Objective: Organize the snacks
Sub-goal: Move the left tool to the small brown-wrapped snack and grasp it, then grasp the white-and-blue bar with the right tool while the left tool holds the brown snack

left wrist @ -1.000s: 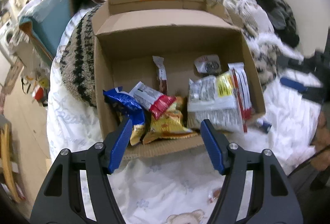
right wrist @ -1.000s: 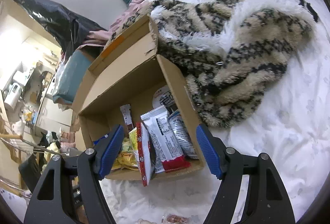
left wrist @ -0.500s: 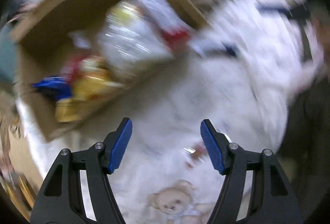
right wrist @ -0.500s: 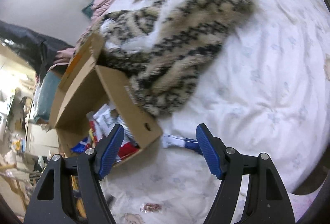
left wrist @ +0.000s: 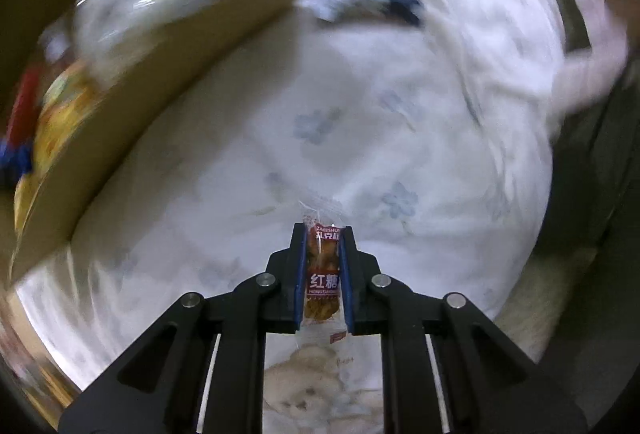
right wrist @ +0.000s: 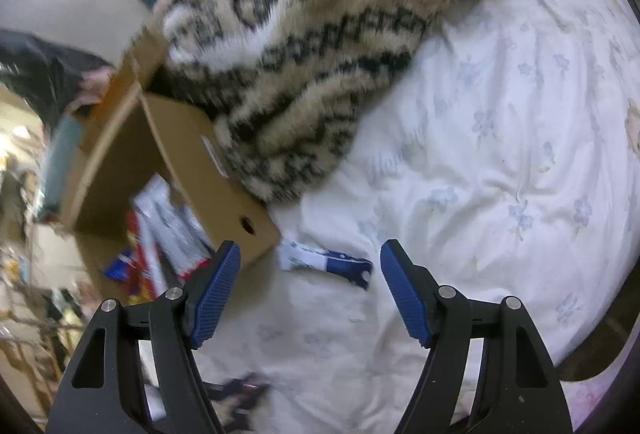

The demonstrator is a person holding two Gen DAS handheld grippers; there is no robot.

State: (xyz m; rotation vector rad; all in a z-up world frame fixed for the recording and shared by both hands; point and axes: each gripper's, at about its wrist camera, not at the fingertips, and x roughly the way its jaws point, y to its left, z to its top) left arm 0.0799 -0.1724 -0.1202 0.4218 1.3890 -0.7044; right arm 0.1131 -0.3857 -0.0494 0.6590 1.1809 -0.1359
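Observation:
My left gripper (left wrist: 322,230) points down at the bed, its jaws closing, with both pads pressed on a small clear packet with a red label (left wrist: 322,274). The open cardboard box (left wrist: 160,74) of snacks lies up and to the left, blurred. A blue and white packet (left wrist: 360,4) lies on the sheet beside the box's corner. In the right wrist view my right gripper (right wrist: 310,245) stands open just above that blue and white packet (right wrist: 324,260), apart from it, with the box (right wrist: 224,186) to its left holding several packets.
A furry black and cream blanket (right wrist: 300,54) is heaped against the box's far side. The white flowered bed sheet (right wrist: 500,154) spreads to the right. A teddy bear print (left wrist: 312,374) marks the sheet under my left gripper. The bed's edge runs along the right.
My left gripper swung down from the box to the sheet and shut on the small red-labelled packet. My right gripper moved right, off the box, over the blue and white packet.

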